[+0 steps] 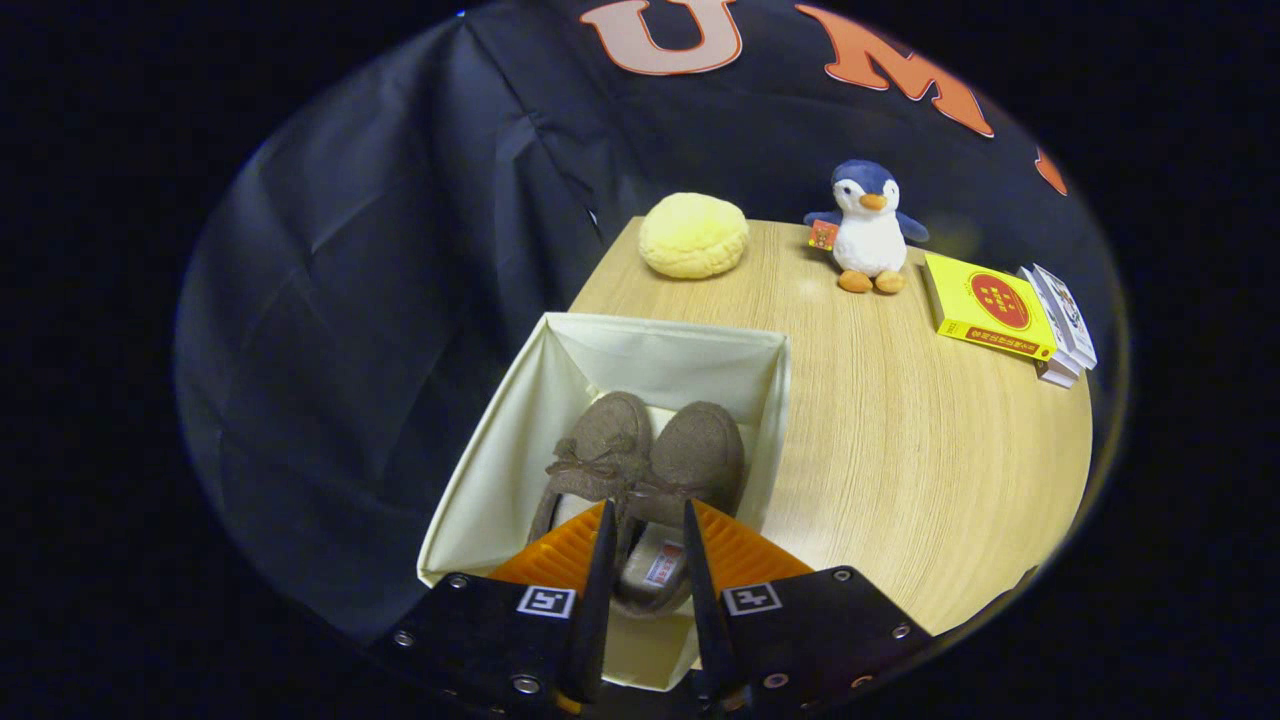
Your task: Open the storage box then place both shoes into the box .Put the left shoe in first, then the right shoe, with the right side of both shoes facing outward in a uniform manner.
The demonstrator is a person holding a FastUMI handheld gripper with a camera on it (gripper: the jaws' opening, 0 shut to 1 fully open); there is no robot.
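— Wooden desk (900, 430) under you, dark cloth behind. Where do the shoes sit?

— Both brown felt shoes (640, 455) lie side by side in the open cream fabric storage box (480, 470), toes pointing away from your claw (645, 555).

— And the claw?

— Your claw's fingers stand slightly apart over the right shoe's heel; I cannot tell whether they press it. Box walls crowd both sides, so you'd best lift straight up.
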